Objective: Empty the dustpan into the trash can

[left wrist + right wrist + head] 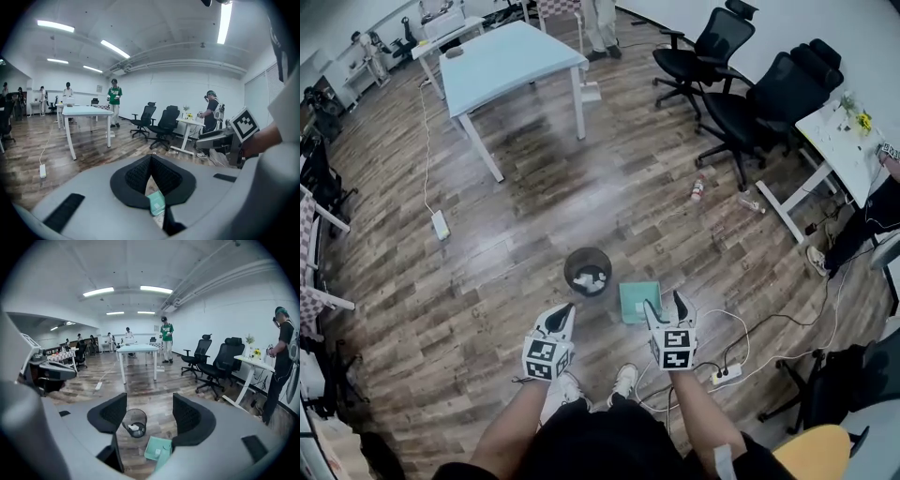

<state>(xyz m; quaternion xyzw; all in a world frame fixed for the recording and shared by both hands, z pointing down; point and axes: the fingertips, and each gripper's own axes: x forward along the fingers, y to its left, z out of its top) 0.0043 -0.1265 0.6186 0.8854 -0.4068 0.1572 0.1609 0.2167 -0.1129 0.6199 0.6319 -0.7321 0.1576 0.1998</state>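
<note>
1. Left gripper [151, 159]: jaws shut tip to tip, nothing clamped. A sliver of teal shows below the closed tips; that is the dustpan on the floor beyond, not held.
2. Right gripper [150, 414]: jaws wide apart and empty. Only the floor, the trash can and the dustpan show through the gap.
3. Dustpan [638, 302]: teal, lying flat on the wood floor [534, 206], just right of the trash can in the head view. There is a small gap between them and neither gripper touches it. A small pale bit sits on it in the right gripper view; can't tell what.
4. Trash can [587, 272]: dark mesh, round and upright, with white scraps inside.
5. Head view: both grippers are held side by side above the floor, ahead of the person's shoes [623, 382], angled forward and down. The right one overlaps the dustpan's near edge in the picture; the left one sits below the trash can.
6. Around: a white table [516, 56] at the top, well apart from the can. Black office chairs [722, 56] are at top right. A power strip [727, 373] with its cable lies right of the shoes.
</note>
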